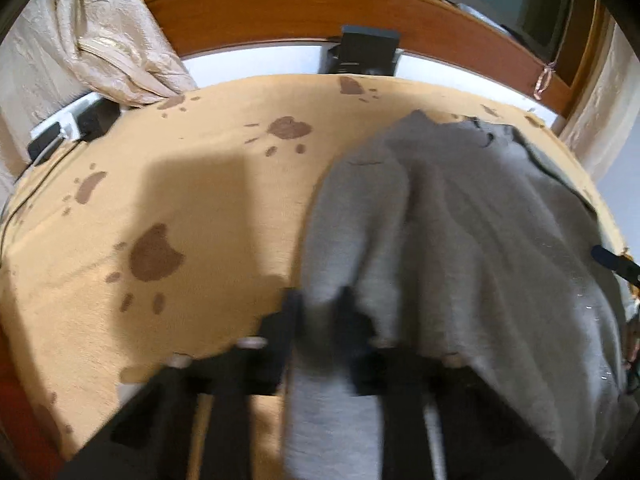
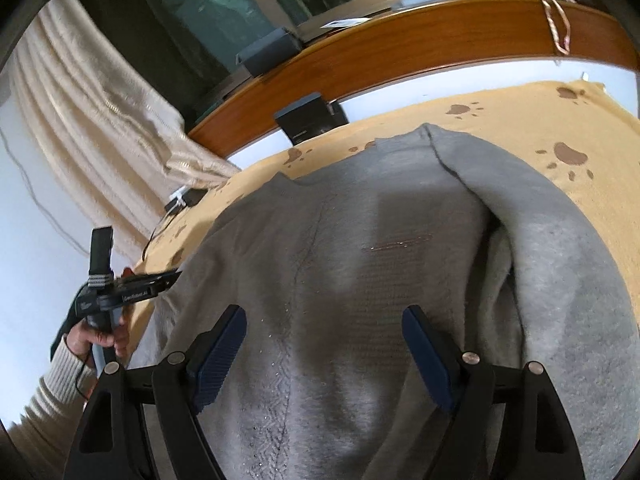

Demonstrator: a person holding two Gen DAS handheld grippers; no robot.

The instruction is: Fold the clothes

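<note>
The left gripper has its jaws pinched together on a fold at the near edge of the grey sweater, with cloth bunched between the dark pads. The right gripper hangs over the middle of the same sweater with its blue-padded fingers spread wide and nothing between them. The sweater lies rumpled on a tan blanket printed with brown paw marks, which covers a table; a cream curtain and a wooden sill lie beyond.
</note>
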